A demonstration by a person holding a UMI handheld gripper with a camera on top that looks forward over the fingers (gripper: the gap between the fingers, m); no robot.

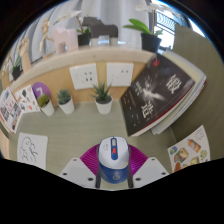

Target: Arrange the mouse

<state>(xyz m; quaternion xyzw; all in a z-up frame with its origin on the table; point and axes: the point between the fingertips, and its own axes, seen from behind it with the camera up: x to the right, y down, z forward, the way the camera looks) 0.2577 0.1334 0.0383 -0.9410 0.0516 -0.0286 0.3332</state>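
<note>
I have the mouse [112,158] between my gripper [112,170] fingers, and as far as I can judge both pink pads [91,160] press on its flanks, so I read it as gripped rather than merely straddled. I hold it by the sides because that is the narrow way across it, and it keeps the body from twisting while I carry it. Its long axis runs straight ahead along my fingers, the scroll wheel end pointing away from me toward the back of the green desk [80,135]. Whether it is lifted or resting on the desk I cannot tell. Beyond it stand small potted plants [102,97] against a wall panel [100,75], a dark book [160,98] leans to one side, and printed sheets [30,150] lie at the other
</note>
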